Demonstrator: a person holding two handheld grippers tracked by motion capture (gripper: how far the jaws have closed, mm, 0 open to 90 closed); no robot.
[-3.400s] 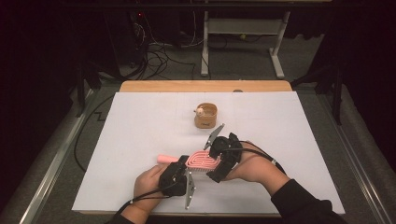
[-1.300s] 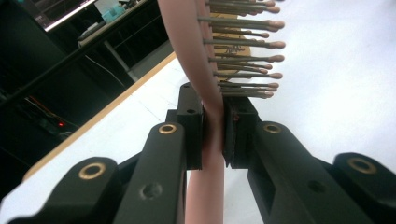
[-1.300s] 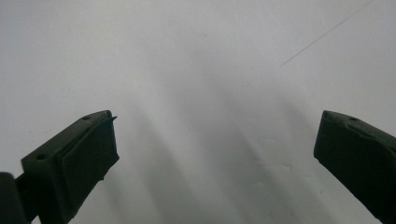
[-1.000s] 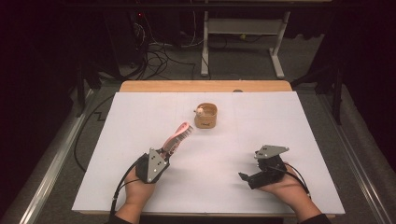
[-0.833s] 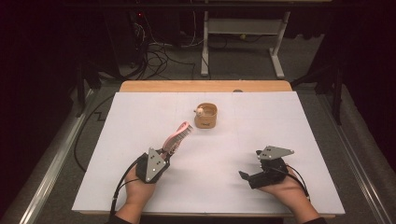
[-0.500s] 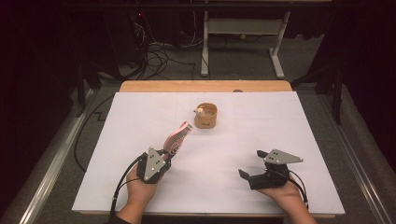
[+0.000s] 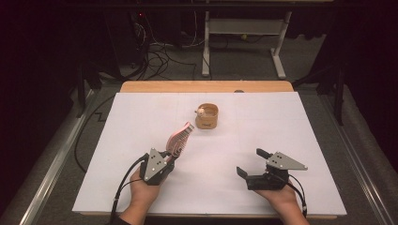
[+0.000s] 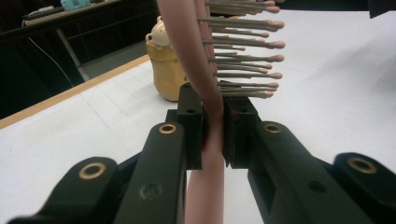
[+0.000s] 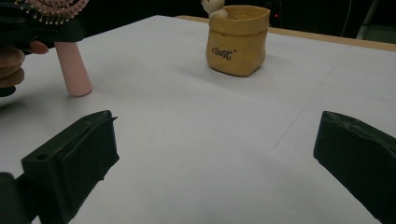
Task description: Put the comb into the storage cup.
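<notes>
Hairbrush (image 8: 205, 84) clamped in left tool (image 7: 162, 161) — right tool (image 7: 251, 164) released, holding nothing.

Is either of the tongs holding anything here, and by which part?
The left tongs grip the pink hairbrush at the neck, where handle meets bristled head. The right tongs are open, holding nothing.

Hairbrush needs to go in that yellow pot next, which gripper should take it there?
Left. The left gripper is clamped on the pink hairbrush, whose head points toward the yellow pot. The right gripper sits open and empty, off to the side.
</notes>
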